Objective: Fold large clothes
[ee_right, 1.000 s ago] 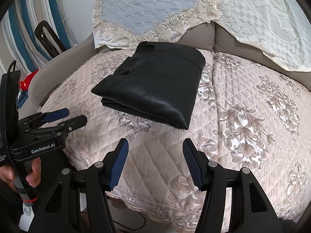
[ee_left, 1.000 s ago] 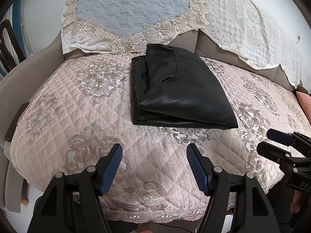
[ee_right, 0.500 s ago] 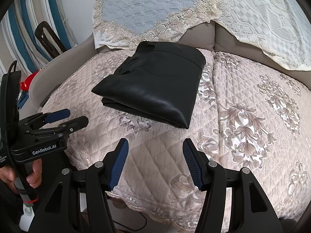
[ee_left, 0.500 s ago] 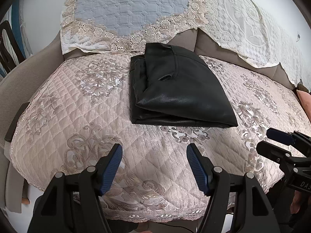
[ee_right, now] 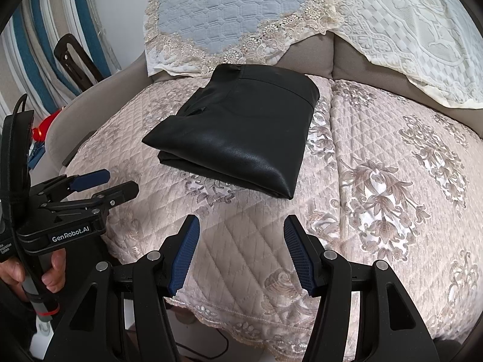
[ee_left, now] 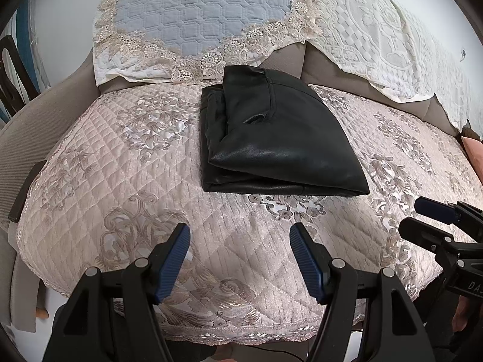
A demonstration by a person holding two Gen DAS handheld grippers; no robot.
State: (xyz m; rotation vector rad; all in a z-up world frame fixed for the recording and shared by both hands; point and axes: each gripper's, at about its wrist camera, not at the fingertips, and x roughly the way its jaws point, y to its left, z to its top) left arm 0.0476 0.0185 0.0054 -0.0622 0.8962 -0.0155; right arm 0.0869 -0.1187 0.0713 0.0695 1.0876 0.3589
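A black leather-like garment [ee_left: 277,138] lies folded into a compact stack on the quilted sofa seat [ee_left: 120,181], near the backrest. It also shows in the right wrist view [ee_right: 241,132]. My left gripper [ee_left: 240,238] is open and empty, held above the seat's front part, short of the garment. My right gripper [ee_right: 241,229] is open and empty too, over the front of the seat. Each gripper shows in the other's view: the right one at the right edge [ee_left: 428,217], the left one at the left edge [ee_right: 99,187].
Lace-edged covers [ee_left: 196,15] drape the sofa backrest behind the garment. The padded armrest [ee_right: 75,102] rises at the left, with a dark chair frame [ee_right: 75,57] and striped curtains beyond. The seat's front edge [ee_right: 241,319] drops off below the grippers.
Both grippers have stayed nearly still, open. The view has drifted only slightly. The garment has not moved.
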